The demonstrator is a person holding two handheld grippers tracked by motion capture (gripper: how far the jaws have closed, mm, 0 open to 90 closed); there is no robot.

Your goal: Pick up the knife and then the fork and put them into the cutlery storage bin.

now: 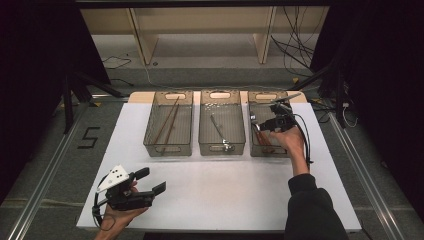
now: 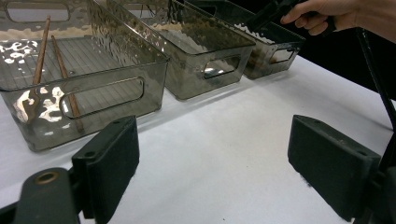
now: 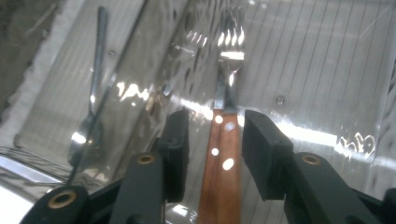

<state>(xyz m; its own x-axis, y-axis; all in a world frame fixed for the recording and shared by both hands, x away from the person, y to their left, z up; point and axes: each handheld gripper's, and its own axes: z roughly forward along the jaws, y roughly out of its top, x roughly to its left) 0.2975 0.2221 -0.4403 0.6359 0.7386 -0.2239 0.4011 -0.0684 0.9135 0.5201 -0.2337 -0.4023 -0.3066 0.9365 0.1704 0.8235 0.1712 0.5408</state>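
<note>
Three clear bins stand in a row at the back of the white table (image 1: pixel 225 190). In the right bin (image 1: pixel 265 96) lies a fork (image 3: pixel 231 37) with a wooden handle. My right gripper (image 3: pixel 215 126) reaches down into that bin, open, one jaw on each side of the handle with a small gap on the left. From above, the right gripper (image 1: pixel 260 125) hangs over the fork (image 1: pixel 262 139). My left gripper (image 1: pixel 151 180) rests open near the front left edge, holding nothing. In its own view the left gripper (image 2: pixel 219 154) faces the bins.
The left bin (image 1: pixel 168 148) holds brown chopsticks (image 1: pixel 169 122), and the middle bin (image 1: pixel 222 148) holds a metal spoon (image 1: pixel 218 127). That spoon (image 3: pixel 95 84) shows through the bin wall. Wooden shelving and cables lie beyond the table.
</note>
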